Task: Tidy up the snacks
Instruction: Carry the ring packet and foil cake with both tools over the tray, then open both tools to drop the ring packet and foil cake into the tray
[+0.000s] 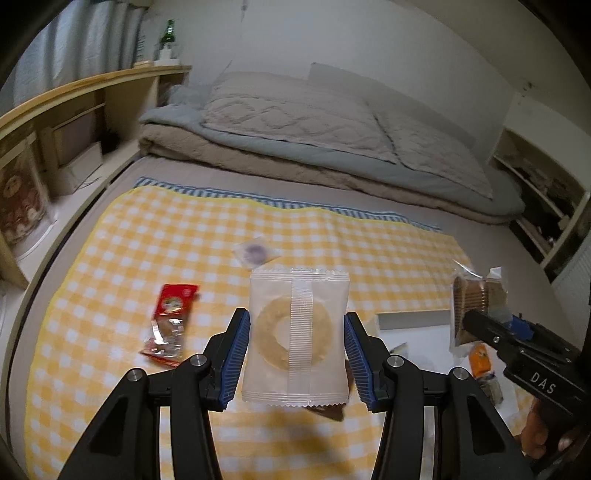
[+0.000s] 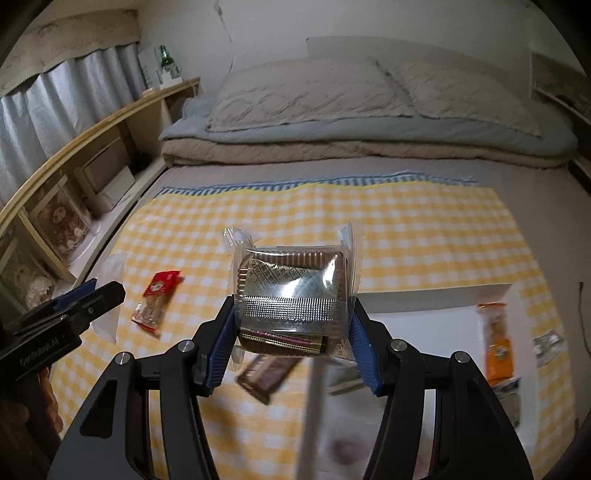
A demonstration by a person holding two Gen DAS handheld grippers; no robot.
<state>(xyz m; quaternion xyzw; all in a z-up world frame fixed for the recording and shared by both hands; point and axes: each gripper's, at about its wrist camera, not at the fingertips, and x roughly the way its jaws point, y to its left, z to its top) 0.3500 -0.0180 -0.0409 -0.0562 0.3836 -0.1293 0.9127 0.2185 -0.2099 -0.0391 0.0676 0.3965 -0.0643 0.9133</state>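
My left gripper (image 1: 295, 316) is shut on a white translucent packet (image 1: 295, 332) with a ring-shaped snack inside, held upright above the yellow checked cloth (image 1: 147, 240). My right gripper (image 2: 291, 309) is shut on a clear packet of brown biscuits (image 2: 291, 284), also lifted off the cloth. The right gripper (image 1: 480, 325) and its biscuit packet (image 1: 474, 299) show at the right of the left wrist view. The left gripper (image 2: 94, 295) appears at the left edge of the right wrist view. A red snack packet (image 1: 171, 317) (image 2: 157, 299) and a small clear packet (image 1: 255, 253) lie on the cloth.
A white box (image 2: 424, 295) (image 1: 410, 319) on the right holds an orange packet (image 2: 496, 343). A dark brown packet (image 2: 267, 373) lies under the grippers. Folded bedding (image 1: 295, 147) fills the far side. A wooden shelf (image 1: 74, 110) with a green bottle (image 1: 169, 35) runs along the left.
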